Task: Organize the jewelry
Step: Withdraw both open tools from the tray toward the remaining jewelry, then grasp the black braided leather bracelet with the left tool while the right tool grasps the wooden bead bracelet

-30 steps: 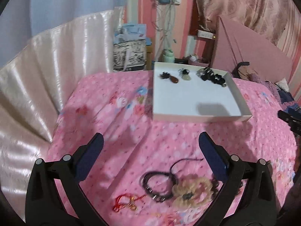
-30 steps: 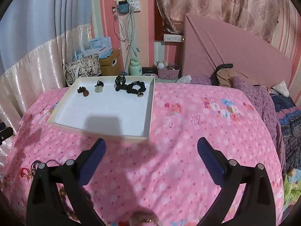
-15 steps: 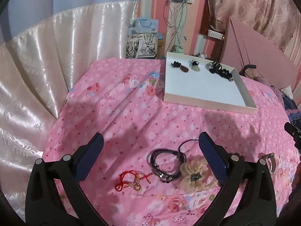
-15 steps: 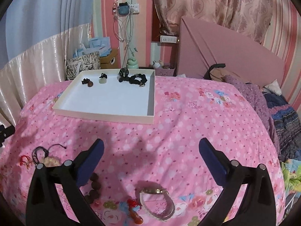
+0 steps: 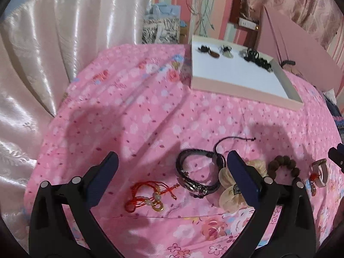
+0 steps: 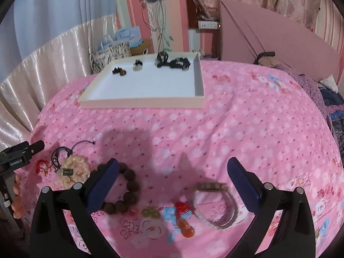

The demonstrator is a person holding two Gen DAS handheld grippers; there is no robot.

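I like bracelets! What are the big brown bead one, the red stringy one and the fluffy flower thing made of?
The brown bead bracelet looks like wood or seeds: dull, rough, dark round beads. The red string bracelet seems knotted cord with pale beads and a shiny gold-coloured ring, probably metal. The cream flower scrunchie looks like soft, ruffled fabric with a small dark label. All lie on the pink bedspread.

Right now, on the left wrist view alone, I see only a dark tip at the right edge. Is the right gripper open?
Observer: Yes, the right gripper is open and holds nothing.
Reviewer: What lies between its fingers?
Observer: A pale band bracelet and an orange pendant with a red knot, both on the pink floral bedspread.
Reviewer: And the brown wooden bead bracelet?
Observer: The gripper's left finger hides part of the brown wooden bead bracelet.
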